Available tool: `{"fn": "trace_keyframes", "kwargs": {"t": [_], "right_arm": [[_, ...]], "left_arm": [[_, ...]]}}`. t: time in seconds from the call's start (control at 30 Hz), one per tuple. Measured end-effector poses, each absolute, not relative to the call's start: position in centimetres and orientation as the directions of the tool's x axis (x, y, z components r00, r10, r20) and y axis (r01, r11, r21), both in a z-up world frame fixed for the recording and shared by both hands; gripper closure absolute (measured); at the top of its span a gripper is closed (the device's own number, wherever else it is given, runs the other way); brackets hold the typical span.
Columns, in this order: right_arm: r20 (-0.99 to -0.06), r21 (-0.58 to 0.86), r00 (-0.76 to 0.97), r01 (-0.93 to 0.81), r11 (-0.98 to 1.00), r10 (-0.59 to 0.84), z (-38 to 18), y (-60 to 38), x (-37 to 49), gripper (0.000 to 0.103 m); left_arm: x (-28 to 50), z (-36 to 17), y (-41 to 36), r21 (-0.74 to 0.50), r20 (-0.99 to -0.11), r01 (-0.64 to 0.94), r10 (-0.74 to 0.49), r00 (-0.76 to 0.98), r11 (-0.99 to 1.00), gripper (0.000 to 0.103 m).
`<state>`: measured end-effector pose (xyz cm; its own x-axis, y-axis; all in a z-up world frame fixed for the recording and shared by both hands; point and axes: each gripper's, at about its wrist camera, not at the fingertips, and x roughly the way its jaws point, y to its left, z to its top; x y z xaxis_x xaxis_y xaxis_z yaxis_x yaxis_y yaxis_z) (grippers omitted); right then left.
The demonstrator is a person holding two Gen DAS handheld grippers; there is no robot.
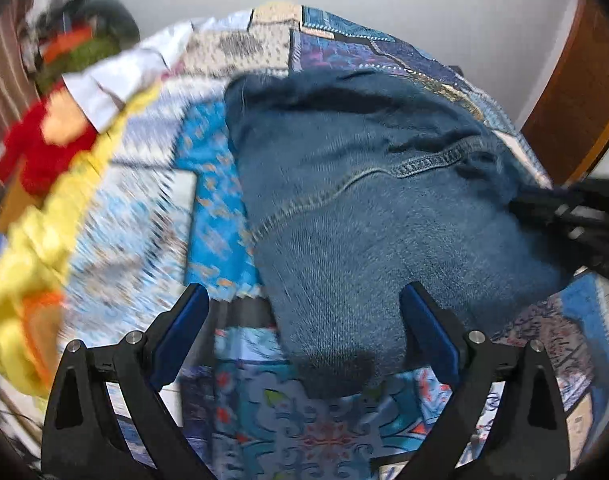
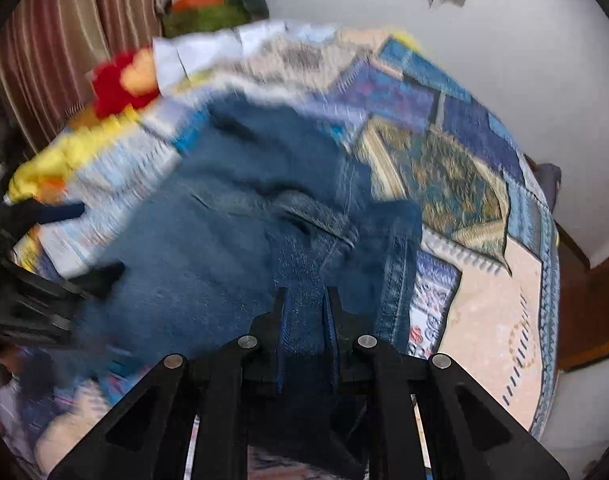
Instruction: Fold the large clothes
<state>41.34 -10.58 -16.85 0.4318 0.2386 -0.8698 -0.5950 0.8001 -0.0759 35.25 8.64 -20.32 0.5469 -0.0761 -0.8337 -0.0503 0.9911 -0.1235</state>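
Observation:
A pair of blue jeans (image 1: 364, 184) lies rumpled on a patchwork bedspread (image 1: 264, 408). My left gripper (image 1: 304, 304) is open above the near end of the jeans, with denim lying between its blue pads but not pinched. My right gripper (image 2: 306, 300) is shut on a fold of the jeans (image 2: 232, 216) and shows at the right edge of the left wrist view (image 1: 576, 216). The left gripper appears at the left edge of the right wrist view (image 2: 64, 248). Both views are motion-blurred.
A yellow cloth (image 1: 36, 240) and a red soft toy (image 1: 44, 152) lie at the left side of the bed. A striped curtain (image 2: 64, 40) hangs behind. A wooden bed frame (image 1: 576, 96) and a white wall (image 2: 504, 60) are on the right.

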Motion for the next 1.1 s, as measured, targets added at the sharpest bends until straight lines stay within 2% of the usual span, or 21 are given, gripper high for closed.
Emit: {"fn": "trace_keyframes", "kwargs": {"t": [0.03, 0.1, 0.13, 0.17, 0.43, 0.57, 0.7, 0.9, 1.1], "right_arm": [[-0.871, -0.051, 0.42, -0.594, 0.803, 0.255, -17.3, -11.2, 41.4, 0.088], [-0.862, -0.065, 0.447, -0.566, 0.822, 0.24, -17.6, -12.5, 41.5, 0.051], [-0.858, -0.088, 0.466, -0.55, 0.831, 0.217, -17.8, -12.9, 41.5, 0.019], [-0.841, -0.136, 0.512, -0.515, 0.846, 0.176, -18.0, -13.8, 41.5, 0.006], [-0.871, 0.169, 0.351, -0.443, 0.88, 0.344, -19.8, -19.0, 42.3, 0.006], [-0.869, 0.239, 0.313, -0.41, 0.88, 0.382, -19.4, -20.4, 41.9, 0.006], [-0.863, 0.252, 0.313, -0.414, 0.875, 0.397, -17.6, -20.8, 41.4, 0.006], [-0.829, 0.255, 0.341, -0.475, 0.842, 0.444, -14.2, -19.0, 41.9, 0.006], [-0.831, 0.302, 0.29, -0.482, 0.822, 0.475, -14.8, -16.6, 44.6, 0.006]], "left_arm": [[35.3, -20.8, 8.6, -0.144, -0.838, -0.054, -0.093, 0.538, 0.988, 0.004], [35.2, -21.1, 8.5, -0.124, -0.837, -0.062, -0.071, 0.543, 0.99, 0.0], [35.0, -21.2, 8.2, -0.101, -0.83, -0.058, -0.052, 0.555, 0.993, 0.0], [34.9, -21.2, 8.1, -0.094, -0.829, -0.054, -0.048, 0.557, 0.994, 0.0], [33.2, -21.3, 6.9, -0.036, -0.822, -0.008, -0.025, 0.569, 0.999, 0.0], [32.1, -20.4, 7.1, 0.004, -0.819, 0.028, -0.013, 0.574, 1.0, 0.0], [31.7, -19.3, 8.4, 0.044, -0.806, 0.001, 0.035, 0.591, 0.999, 0.0], [33.8, -17.2, 12.0, -0.056, -0.8, -0.076, 0.001, 0.6, 0.996, 0.0], [37.9, -18.1, 14.5, -0.204, -0.824, -0.107, -0.112, 0.556, 0.973, 0.0]]}}
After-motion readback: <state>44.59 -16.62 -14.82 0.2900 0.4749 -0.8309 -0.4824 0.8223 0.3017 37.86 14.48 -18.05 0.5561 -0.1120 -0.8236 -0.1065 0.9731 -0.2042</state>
